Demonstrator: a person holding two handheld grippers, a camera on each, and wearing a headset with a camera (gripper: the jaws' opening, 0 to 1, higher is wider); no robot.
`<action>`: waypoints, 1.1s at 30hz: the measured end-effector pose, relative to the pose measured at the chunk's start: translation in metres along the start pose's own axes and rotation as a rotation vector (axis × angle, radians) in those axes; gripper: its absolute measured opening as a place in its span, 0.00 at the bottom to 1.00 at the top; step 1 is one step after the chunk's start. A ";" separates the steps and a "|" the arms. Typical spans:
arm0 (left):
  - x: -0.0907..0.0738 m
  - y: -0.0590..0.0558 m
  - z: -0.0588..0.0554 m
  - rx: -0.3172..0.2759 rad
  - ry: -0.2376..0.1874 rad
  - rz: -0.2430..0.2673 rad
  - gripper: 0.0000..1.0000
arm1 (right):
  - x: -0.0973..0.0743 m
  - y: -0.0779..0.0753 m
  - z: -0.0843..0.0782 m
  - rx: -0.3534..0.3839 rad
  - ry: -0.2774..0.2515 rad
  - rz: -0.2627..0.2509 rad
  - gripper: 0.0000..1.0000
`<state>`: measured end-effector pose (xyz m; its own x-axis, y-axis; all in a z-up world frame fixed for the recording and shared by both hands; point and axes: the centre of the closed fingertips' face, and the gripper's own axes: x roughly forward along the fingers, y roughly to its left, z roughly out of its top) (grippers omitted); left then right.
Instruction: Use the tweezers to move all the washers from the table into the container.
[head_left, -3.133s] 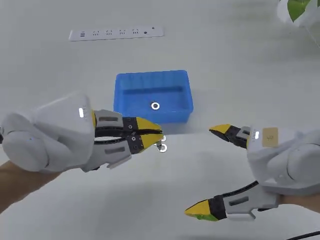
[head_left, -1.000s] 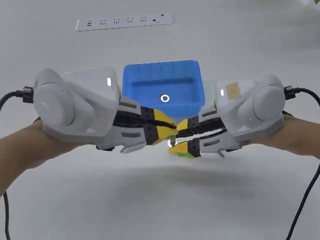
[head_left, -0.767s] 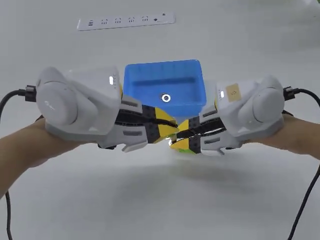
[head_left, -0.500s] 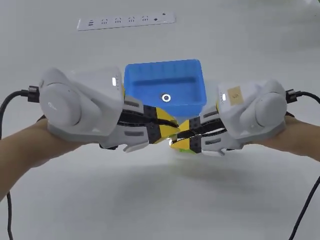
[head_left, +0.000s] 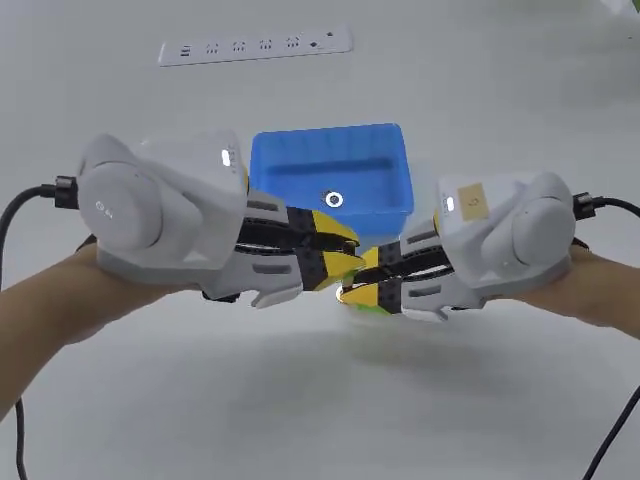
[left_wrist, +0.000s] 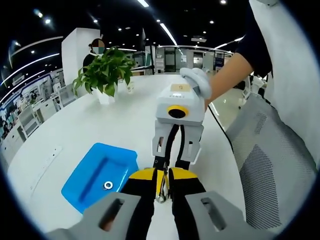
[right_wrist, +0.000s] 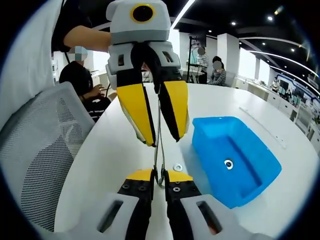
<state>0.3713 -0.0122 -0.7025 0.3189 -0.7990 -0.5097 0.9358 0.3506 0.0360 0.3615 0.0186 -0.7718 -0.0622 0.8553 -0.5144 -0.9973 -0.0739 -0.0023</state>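
While the left hand-held gripper (left_wrist: 161, 181) and right hand-held gripper (right_wrist: 160, 176) both clamp the tweezers (right_wrist: 158, 140), a washer (right_wrist: 178, 167) sits on the tabletop (head_left: 300, 400).
It lies just beside the blue container (head_left: 258, 160), which holds a second washer (head_left: 334, 200); likely light, hard and slippery, best pinched across its ring.

Ahead of the fingers of the left gripper (head_left: 346, 244), passage is blocked by the right gripper (head_left: 352, 287) and the tweezers (right_wrist: 158, 145); the container (head_left: 325, 145) stands just beside both fingertips.
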 end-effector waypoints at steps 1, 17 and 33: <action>-0.001 0.001 -0.001 -0.001 0.004 0.007 0.16 | 0.000 0.000 0.001 -0.001 0.002 0.000 0.09; -0.050 -0.013 0.011 -0.089 -0.114 0.144 0.28 | -0.024 0.010 0.020 0.038 0.002 -0.028 0.09; -0.104 -0.023 -0.011 -0.121 -0.155 0.283 0.52 | -0.054 -0.020 0.086 -0.002 -0.078 -0.121 0.09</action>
<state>0.3145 0.0680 -0.6593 0.5910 -0.7232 -0.3573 0.7854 0.6169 0.0504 0.3816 0.0182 -0.6709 0.0556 0.8951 -0.4424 -0.9976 0.0313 -0.0621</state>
